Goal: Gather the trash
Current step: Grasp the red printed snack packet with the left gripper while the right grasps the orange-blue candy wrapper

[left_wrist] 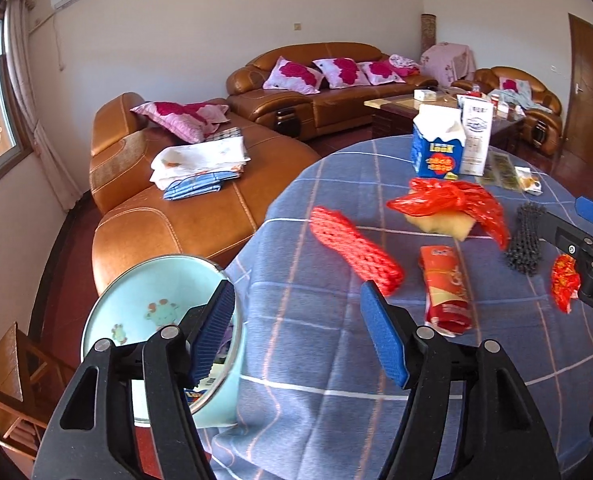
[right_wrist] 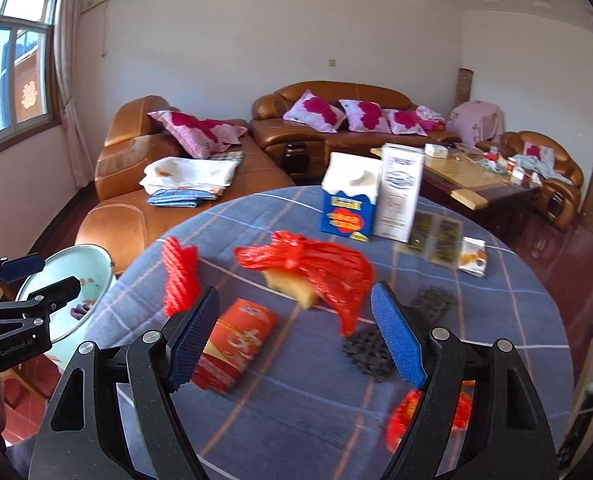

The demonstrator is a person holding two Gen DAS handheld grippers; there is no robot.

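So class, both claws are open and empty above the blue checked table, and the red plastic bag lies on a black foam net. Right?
Not quite: the red plastic bag lies on a yellow sponge, as the right wrist view shows. The black foam net lies beside it. The rest holds.

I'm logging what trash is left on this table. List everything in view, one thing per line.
basin: one, pale blue, off the table's left edge, bits of trash inside
red net sleeve: one, table's left part
red plastic bag: one, centre, lying over the sponge
sponge: one, yellow, under the bag
red packet: one, near the table's front
black mesh pieces: two, right of the bag
red wrapper: one, front right
cartons: two, blue-and-white and white, far side
dark sachets: two, right of the cartons
white snack packet: one, far right
tablecloth: one, blue checked
left gripper: open, empty
right gripper: open, empty
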